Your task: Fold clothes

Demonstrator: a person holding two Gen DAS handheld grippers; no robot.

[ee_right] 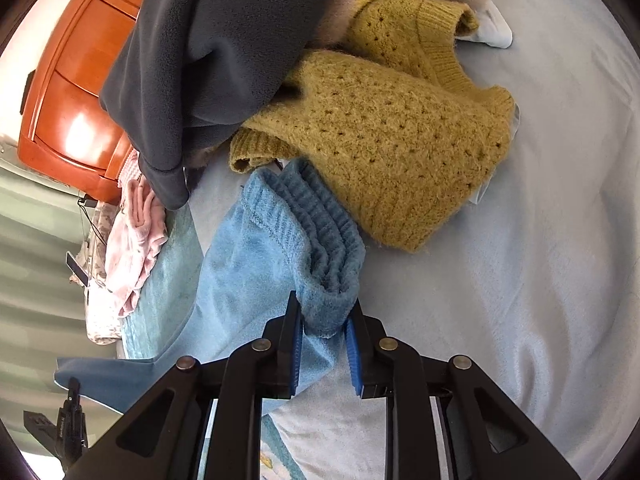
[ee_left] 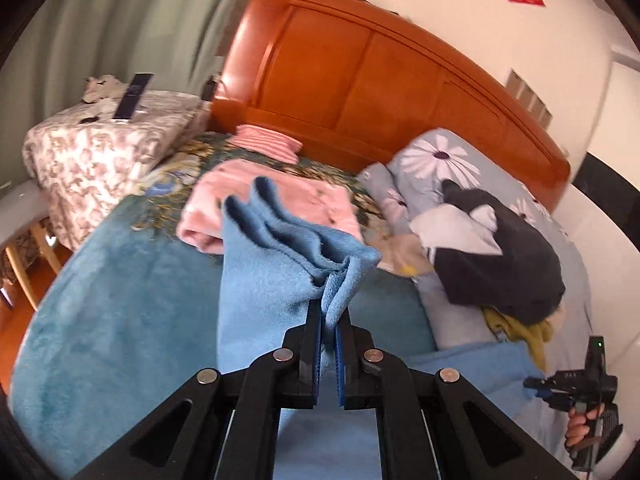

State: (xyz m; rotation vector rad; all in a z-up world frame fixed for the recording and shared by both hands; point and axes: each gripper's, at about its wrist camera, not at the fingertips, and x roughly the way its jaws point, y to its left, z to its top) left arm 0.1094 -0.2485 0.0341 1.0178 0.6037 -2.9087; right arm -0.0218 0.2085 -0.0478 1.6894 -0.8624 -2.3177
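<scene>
the light blue fleece garment (ee_left: 264, 280) is soft and fuzzy, a paler blue than the teal blanket (ee_left: 108, 312) under it, and it stretches across the bed between the two grippers. the left gripper (ee_left: 329, 320) has its fingers pinched tight on a bunched edge where several layers stack up in wavy folds, lifted off the blanket. the right gripper (ee_right: 325, 312) has its fingers clamped on the ribbed cuff or waistband end (ee_right: 320, 224), where the knit ribs gather into a thick roll just beside a mustard knit sweater (ee_right: 392, 140). a dark grey fleece (ee_right: 208, 40) lies heaped over that sweater's upper part. beyond the blue cloth, a folded pink garment (ee_left: 272, 204) sits on the bed near the orange wooden headboard (ee_left: 360, 76), with a daisy-print pillow (ee_left: 440, 160) to its right.
</scene>
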